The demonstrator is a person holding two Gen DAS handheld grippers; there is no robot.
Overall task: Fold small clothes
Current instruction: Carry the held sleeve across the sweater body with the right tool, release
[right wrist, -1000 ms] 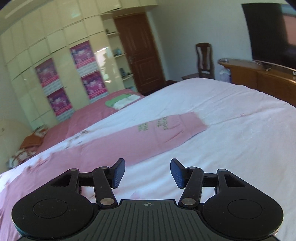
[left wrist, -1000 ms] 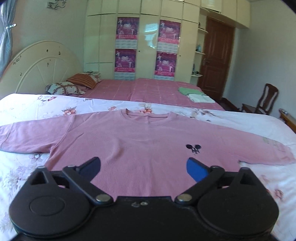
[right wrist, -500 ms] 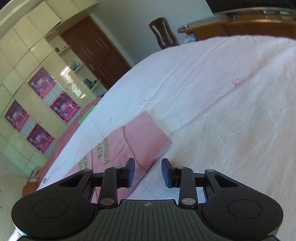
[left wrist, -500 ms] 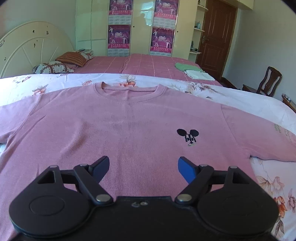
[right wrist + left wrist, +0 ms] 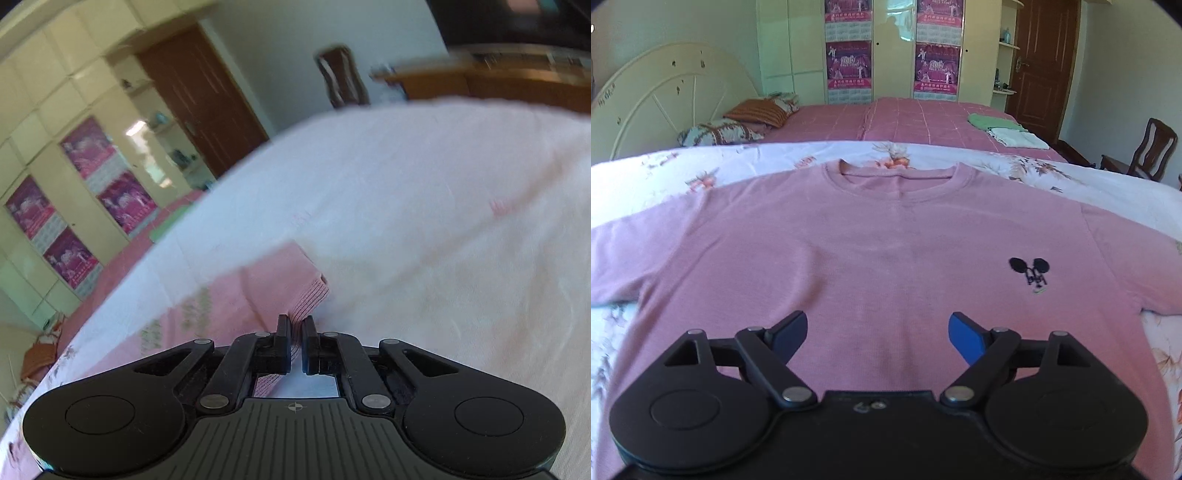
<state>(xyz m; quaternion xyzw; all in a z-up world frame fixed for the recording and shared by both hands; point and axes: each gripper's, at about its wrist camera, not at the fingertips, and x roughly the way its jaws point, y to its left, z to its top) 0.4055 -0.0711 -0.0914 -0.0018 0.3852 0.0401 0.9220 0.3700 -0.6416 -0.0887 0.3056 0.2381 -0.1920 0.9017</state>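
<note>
Pink ribbed-knit sweater lies flat, front up, on a floral bedsheet, a small black mouse emblem on its chest and a round collar at the far edge. Left gripper hovers over the hem with jaws wide and nothing between them, while the right gripper has just closed, pinching the ribbed cuff of one sleeve. Beyond the sweater stand a second bed with folded clothes, a wardrobe and a wooden chair.
</note>
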